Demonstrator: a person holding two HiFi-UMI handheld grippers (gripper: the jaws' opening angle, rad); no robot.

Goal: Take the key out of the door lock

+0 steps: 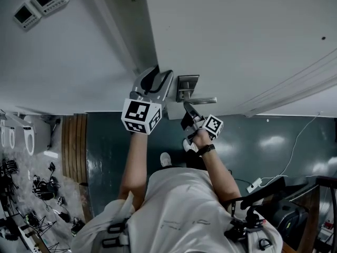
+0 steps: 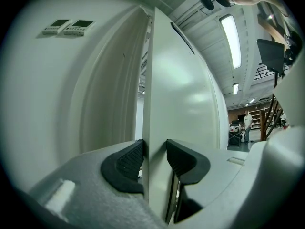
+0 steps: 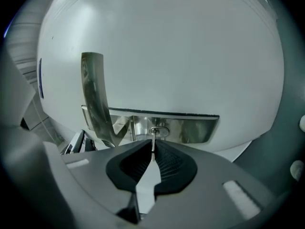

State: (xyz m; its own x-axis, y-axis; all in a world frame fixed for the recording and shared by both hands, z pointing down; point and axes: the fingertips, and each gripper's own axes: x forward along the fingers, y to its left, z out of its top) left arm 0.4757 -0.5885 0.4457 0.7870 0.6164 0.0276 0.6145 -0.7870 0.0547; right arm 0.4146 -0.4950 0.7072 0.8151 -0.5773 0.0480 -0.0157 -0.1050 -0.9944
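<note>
The white door [image 1: 237, 36] carries a metal lock plate [image 1: 187, 86] with a lever handle [image 1: 202, 100]. In the right gripper view a thin silver key [image 3: 153, 144] sticks out of the lock cylinder [image 3: 159, 130] below the handle [image 3: 95, 99]. My right gripper [image 3: 152, 152] is shut on the key, its black pads pressed on either side of it. In the head view the right gripper [image 1: 187, 108] sits just under the lever. My left gripper [image 2: 155, 159] clamps the door's free edge [image 2: 157, 123], one pad on each face, and shows beside the lock [image 1: 155, 80].
The door frame [image 1: 131, 30] and a wall with two small control panels [image 1: 42, 1] lie left of the door. Cluttered gear [image 1: 42, 188] sits on the floor at lower left, a power strip and cable [image 1: 255, 184] at right. A person [image 2: 248, 123] stands far off.
</note>
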